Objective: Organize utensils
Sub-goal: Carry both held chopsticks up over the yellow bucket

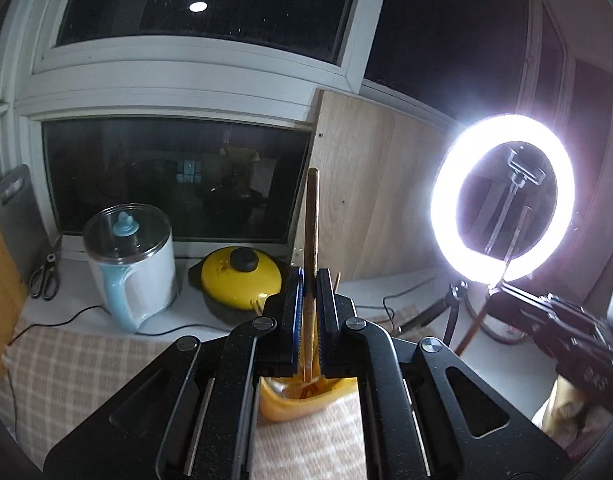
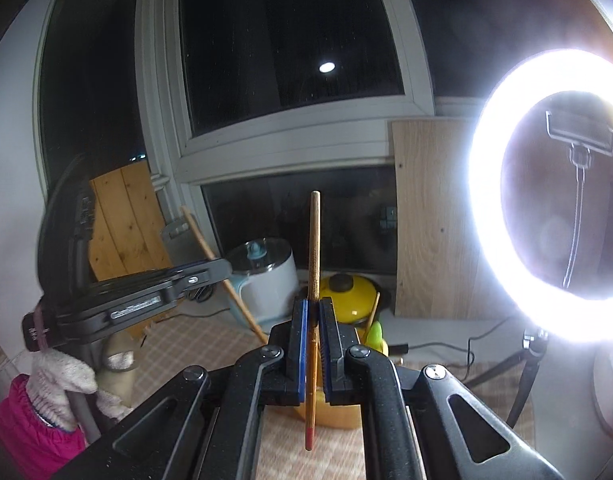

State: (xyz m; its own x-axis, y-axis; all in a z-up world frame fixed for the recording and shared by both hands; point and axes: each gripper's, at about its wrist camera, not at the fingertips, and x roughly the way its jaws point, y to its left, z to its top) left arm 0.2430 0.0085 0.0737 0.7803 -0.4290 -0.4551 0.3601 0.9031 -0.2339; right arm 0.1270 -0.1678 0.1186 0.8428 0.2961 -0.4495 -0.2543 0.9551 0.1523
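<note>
In the left wrist view my left gripper (image 1: 310,276) is shut on a wooden chopstick (image 1: 312,220) that stands upright; its lower end reaches down toward a yellow holder (image 1: 282,404) on the cloth. In the right wrist view my right gripper (image 2: 313,304) is shut on another upright chopstick (image 2: 314,240) with a red lower tip, hanging just in front of the same yellow holder (image 2: 338,416). Each view shows the other tool: the right gripper (image 1: 496,290) at the right edge, the left gripper (image 2: 226,268) at the left, held by a gloved hand (image 2: 62,376).
A white and blue kettle (image 1: 130,268), a yellow lidded pot (image 1: 238,276) and scissors (image 1: 46,276) sit by the window. A bright ring light (image 1: 502,196) on a tripod stands at the right. A checked cloth (image 1: 86,368) covers the counter; a wooden board (image 1: 366,200) leans behind.
</note>
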